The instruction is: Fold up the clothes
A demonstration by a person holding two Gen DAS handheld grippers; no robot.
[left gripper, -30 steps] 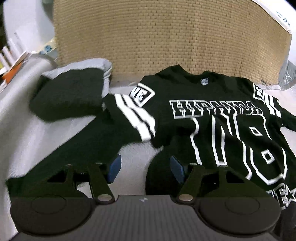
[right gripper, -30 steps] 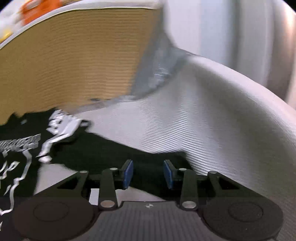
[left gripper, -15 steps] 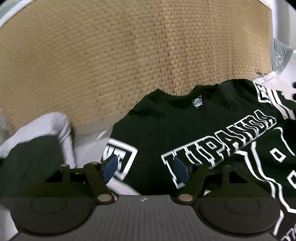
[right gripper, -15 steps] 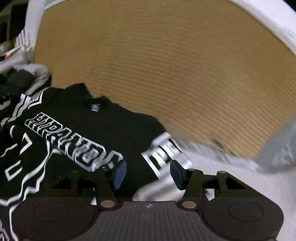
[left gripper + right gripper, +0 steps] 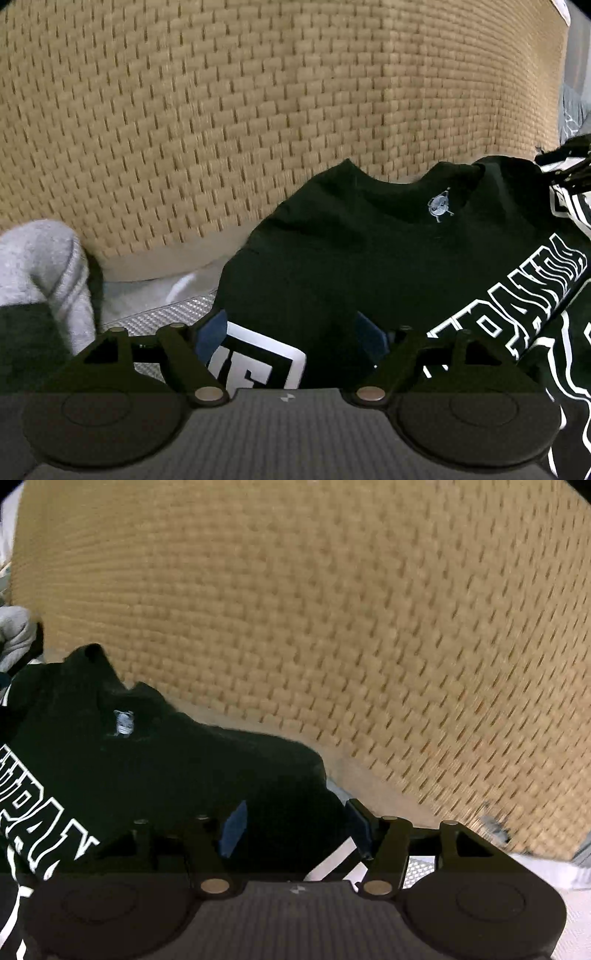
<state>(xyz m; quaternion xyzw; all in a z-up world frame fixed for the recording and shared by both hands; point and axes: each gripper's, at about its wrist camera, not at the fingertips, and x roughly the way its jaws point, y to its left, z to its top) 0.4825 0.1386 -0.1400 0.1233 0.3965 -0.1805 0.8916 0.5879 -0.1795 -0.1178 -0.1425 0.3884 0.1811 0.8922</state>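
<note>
A black T-shirt (image 5: pixel 369 266) with white lettering lies flat on the pale surface, its collar against a woven tan wall. My left gripper (image 5: pixel 291 338) hangs over the shirt's left shoulder by a white sleeve patch; its jaws are opening, with cloth below them but no pad pressing on it. In the right wrist view the same T-shirt (image 5: pixel 166 760) fills the lower left. My right gripper (image 5: pixel 295 825) hovers over the right shoulder beside the white sleeve stripes (image 5: pixel 336 860); its jaws are opening too and grip nothing.
A woven tan wall (image 5: pixel 258 110) stands close behind the collar, and the same woven tan wall (image 5: pixel 369 627) fills the right wrist view. Folded grey and dark garments (image 5: pixel 40 269) sit to the left. The white textured surface (image 5: pixel 554 904) shows at the lower right.
Both grippers have swept from the sleeve ends up to the shirt's shoulders, close to the woven wall. Both pairs of jaws stand wider apart than before.
</note>
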